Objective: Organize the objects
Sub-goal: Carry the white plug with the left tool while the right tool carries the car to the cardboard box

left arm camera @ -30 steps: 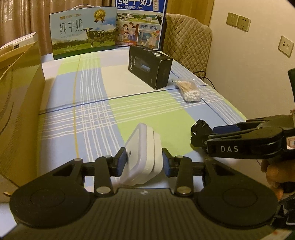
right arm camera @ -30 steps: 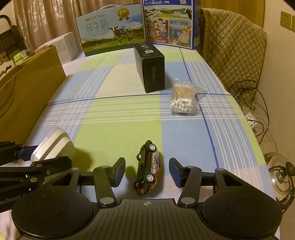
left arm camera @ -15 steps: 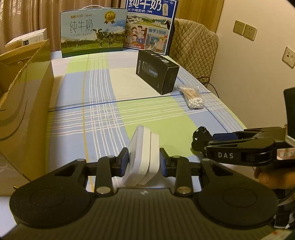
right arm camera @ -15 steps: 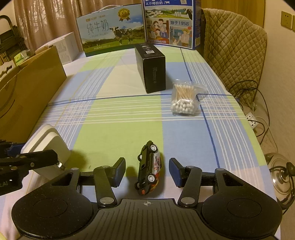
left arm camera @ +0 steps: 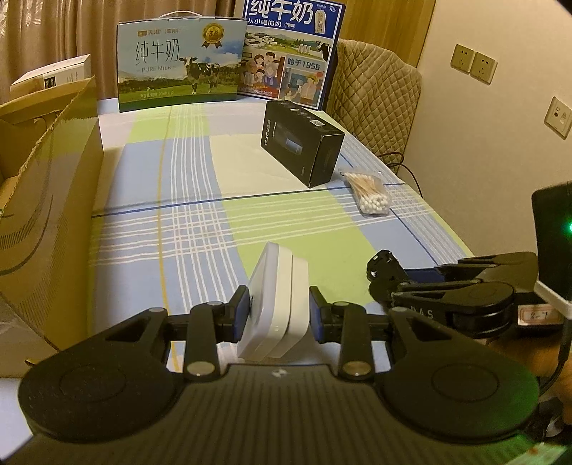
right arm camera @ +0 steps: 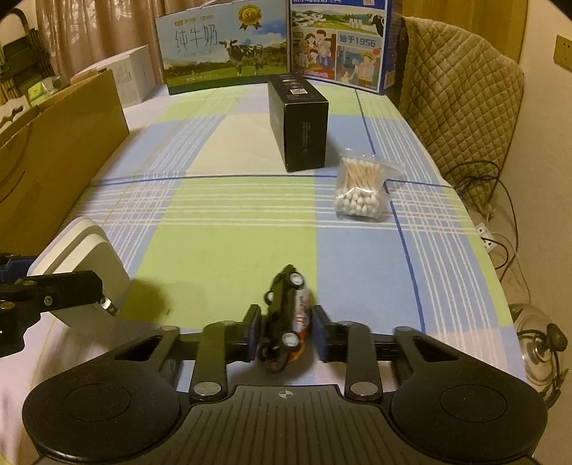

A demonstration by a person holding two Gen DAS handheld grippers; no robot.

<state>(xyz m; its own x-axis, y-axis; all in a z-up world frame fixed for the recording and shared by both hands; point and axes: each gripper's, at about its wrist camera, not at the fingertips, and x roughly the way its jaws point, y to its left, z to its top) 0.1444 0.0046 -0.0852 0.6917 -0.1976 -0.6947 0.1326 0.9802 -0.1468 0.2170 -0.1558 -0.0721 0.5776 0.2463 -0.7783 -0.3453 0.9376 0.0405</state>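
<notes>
You are working in a domestic room, most likely a living or dining area. You are looking across a table [right arm camera: 447,250] that is wearing a checked cloth, with two milk gift cartons [left arm camera: 182,64] standing at its far end. A quilted chair cover [right arm camera: 461,93] is draping the seat beside it, curtains [left arm camera: 53,32] are hanging behind, wall sockets [left arm camera: 473,64] are showing, and a glass pot lid [right arm camera: 536,343] is lying on the floor.

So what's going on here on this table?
A person is tidying up with two handheld grippers. The left gripper clamps a white box on edge, above the checked tablecloth. The right gripper is closed on a toy car turned on its side. A cardboard box stands open at the left.
</notes>
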